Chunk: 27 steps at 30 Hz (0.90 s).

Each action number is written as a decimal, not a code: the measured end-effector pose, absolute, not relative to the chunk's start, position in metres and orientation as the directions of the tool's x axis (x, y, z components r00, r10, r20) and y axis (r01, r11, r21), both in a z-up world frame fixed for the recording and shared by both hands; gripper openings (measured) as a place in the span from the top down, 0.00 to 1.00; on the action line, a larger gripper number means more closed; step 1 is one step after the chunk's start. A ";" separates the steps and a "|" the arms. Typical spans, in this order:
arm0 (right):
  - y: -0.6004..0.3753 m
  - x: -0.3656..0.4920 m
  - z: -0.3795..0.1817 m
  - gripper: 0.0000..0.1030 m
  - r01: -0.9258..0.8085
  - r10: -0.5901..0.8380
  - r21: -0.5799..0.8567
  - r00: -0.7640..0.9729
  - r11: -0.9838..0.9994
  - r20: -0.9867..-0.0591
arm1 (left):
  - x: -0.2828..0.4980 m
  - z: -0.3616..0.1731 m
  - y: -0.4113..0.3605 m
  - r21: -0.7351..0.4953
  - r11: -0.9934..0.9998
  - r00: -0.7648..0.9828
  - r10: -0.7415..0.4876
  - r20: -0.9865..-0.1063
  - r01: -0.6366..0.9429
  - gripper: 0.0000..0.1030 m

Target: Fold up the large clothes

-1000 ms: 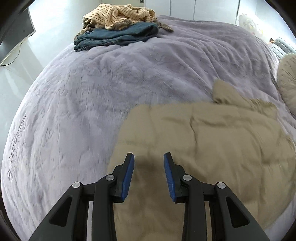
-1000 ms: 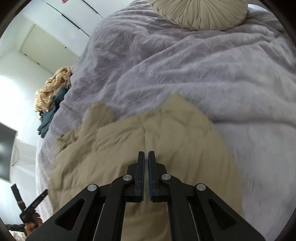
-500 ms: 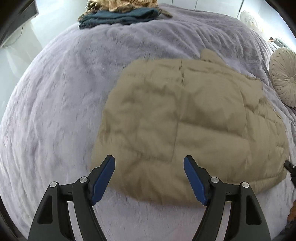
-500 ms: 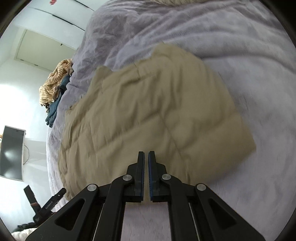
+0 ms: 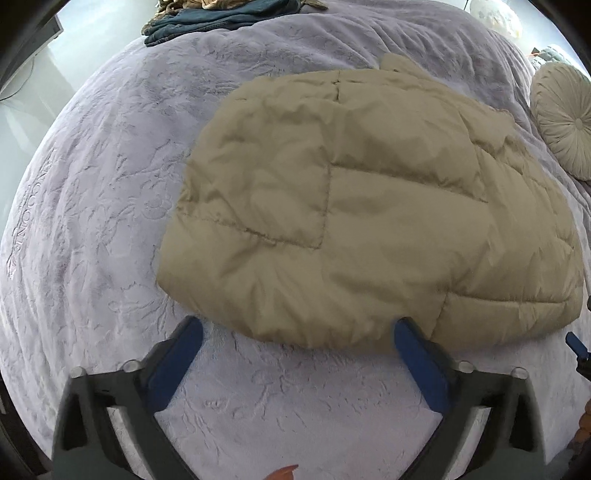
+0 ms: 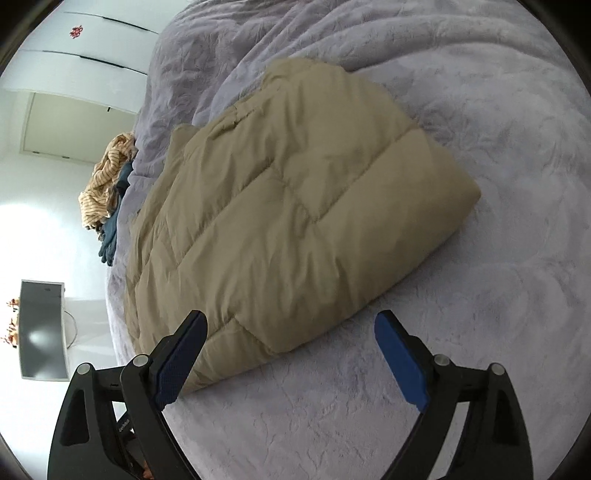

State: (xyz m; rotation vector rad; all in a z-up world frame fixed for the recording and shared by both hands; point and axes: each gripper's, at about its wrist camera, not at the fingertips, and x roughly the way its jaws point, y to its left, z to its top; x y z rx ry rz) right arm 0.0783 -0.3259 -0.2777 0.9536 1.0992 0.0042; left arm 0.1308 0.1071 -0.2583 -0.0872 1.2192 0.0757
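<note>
Currently: Both Tongs Spread at the Jacket's Near Edge

The jacket (image 5: 369, 192), tan and quilted, lies folded flat on the bed (image 5: 92, 184), with a thick doubled edge nearest the tongs. The left tongs (image 5: 295, 347) are spread wide and hold nothing; one pad sits at the jacket's near hem, the other just off it on the bed. The right tongs (image 6: 291, 332) are likewise spread and empty, straddling the jacket's near corner (image 6: 280, 343). This wide spread suits the bulky padded edge, judged ready for a grip and further fold. Beyond the jacket, a clothes pile (image 5: 221, 14) and a cushion (image 5: 565, 118) rest well apart.
</note>
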 end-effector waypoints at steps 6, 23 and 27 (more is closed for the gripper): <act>-0.324 0.072 -0.287 0.09 0.454 0.476 0.681 0.492 0.574 -0.729 | 0.129 -0.258 0.103 -0.019 0.996 0.333 0.011 -0.943 -0.088 0.00; -0.317 0.071 -0.315 0.09 0.491 0.558 0.734 0.479 0.470 -0.678 | 0.124 -0.276 0.122 -0.004 0.991 0.292 0.035 -0.956 -0.132 0.00; -0.314 0.075 -0.321 0.09 0.471 0.591 0.772 0.501 0.426 -0.632 | 0.121 -0.278 0.149 -0.344 0.920 0.347 -0.265 -0.900 -0.189 0.00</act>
